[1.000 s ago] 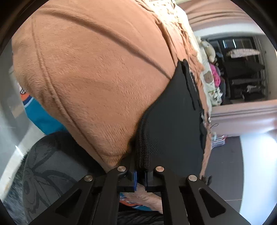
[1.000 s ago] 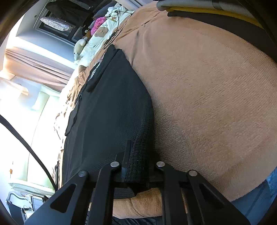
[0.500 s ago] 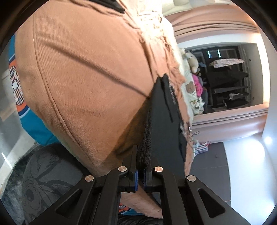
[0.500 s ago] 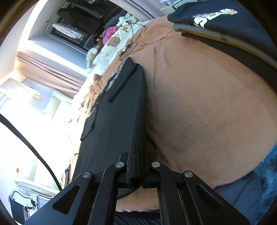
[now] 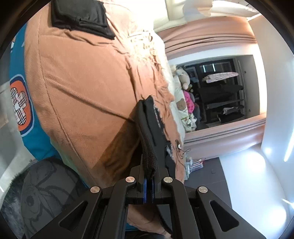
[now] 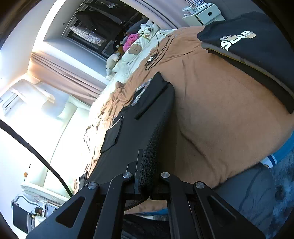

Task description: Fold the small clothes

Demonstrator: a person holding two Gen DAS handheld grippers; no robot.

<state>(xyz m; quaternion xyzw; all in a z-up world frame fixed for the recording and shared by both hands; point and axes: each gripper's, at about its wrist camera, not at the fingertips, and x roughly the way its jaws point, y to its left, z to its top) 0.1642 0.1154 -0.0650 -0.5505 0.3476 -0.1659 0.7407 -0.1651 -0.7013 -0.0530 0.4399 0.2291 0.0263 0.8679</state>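
A black garment point(image 6: 139, 126) with a ribbed hem lies stretched over the brown blanket point(image 6: 220, 114) on the bed. My right gripper point(image 6: 147, 185) is shut on its ribbed hem point(image 6: 149, 160) at one corner. My left gripper point(image 5: 149, 181) is shut on the hem point(image 5: 148, 156) at the other corner, and the garment point(image 5: 156, 126) rises edge-on from the blanket point(image 5: 82, 73). Both corners are lifted off the bed edge.
A folded black garment point(image 5: 80, 16) lies at the blanket's far end. A folded stack with a black "SLAB" piece point(image 6: 244, 36) on top sits at the right. Stuffed toys point(image 5: 183, 77) and a cable point(image 6: 156, 53) lie further along the bed. A dark rug point(image 5: 46, 193) is below.
Both grippers have lifted the hem corners up and away from the blanket. The garment now stands more edge-on, and more of the bed and room shows.
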